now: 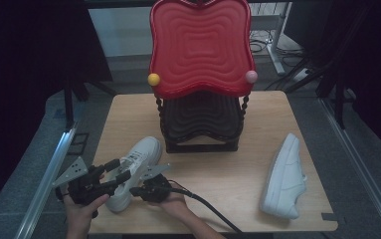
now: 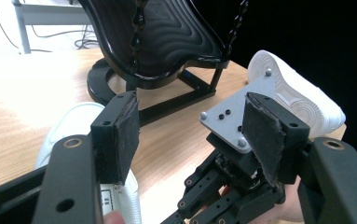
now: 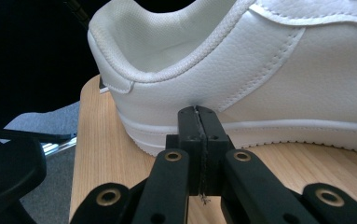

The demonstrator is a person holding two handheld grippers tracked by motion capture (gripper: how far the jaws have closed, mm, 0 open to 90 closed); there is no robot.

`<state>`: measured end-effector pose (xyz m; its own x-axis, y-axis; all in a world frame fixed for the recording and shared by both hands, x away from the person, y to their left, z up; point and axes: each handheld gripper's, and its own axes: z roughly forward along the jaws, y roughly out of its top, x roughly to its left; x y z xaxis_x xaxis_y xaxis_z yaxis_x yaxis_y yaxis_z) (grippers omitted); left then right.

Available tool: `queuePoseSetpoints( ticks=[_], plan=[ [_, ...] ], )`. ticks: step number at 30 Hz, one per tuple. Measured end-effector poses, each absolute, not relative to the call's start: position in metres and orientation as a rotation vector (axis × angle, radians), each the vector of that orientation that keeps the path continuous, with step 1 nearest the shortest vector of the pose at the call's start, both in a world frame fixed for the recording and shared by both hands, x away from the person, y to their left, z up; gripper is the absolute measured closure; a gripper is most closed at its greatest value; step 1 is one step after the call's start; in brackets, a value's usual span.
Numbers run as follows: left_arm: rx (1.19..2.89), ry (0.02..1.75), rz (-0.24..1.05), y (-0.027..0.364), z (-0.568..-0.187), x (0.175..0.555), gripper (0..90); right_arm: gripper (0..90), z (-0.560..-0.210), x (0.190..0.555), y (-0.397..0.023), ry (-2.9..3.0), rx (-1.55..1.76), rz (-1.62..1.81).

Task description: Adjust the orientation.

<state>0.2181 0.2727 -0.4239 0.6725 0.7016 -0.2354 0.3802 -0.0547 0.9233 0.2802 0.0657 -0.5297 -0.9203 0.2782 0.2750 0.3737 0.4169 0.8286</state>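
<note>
A white sneaker (image 1: pixel 138 157) lies on the wooden table (image 1: pixel 228 174) at the front left, toe toward the stand. My left gripper (image 1: pixel 120 170) stands open over its heel end, one jaw on each side of the collar. In the left gripper view the gripper (image 2: pixel 190 112) has its pads wide apart, with the sneaker (image 2: pixel 73 126) under the left jaw. My right gripper (image 1: pixel 135 190) is shut just right of the heel. In the right gripper view its tips (image 3: pixel 198 112) sit against the sneaker's side (image 3: pixel 260 70) above the sole, with nothing seen between them.
A second white sneaker (image 1: pixel 285 177) lies at the table's front right, also seen past the jaws (image 2: pixel 302 93). A two-tier stand at the back middle carries a red tray (image 1: pixel 200 45) over a black tray (image 1: pixel 203 117). A yellow ball (image 1: pixel 153 79) and a pink ball (image 1: pixel 251 76) flank it.
</note>
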Motion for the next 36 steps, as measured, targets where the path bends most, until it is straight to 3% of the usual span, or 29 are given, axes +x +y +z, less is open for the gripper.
queuePoseSetpoints(
  ticks=[7, 18, 26, 36],
  plan=[
    [1.686, 0.894, 0.323, 0.271, -0.426, 0.219, 37.3, 89.4, -0.522, 0.275, 0.043, -2.572, -0.61, -1.565],
    [1.725, 0.913, 0.317, 0.266, -0.431, 0.222, 37.2, 89.3, -0.475, 0.259, -0.066, -2.65, -0.741, -1.722],
    [1.777, 0.935, 0.321, 0.259, -0.437, 0.226, 37.4, 88.9, -0.462, 0.239, -0.149, -2.65, -0.904, -1.82],
    [1.792, 0.927, 0.312, 0.254, -0.439, 0.226, 37.3, 88.1, -0.458, 0.229, -0.196, -2.686, -1.022, -1.841]
  ],
)
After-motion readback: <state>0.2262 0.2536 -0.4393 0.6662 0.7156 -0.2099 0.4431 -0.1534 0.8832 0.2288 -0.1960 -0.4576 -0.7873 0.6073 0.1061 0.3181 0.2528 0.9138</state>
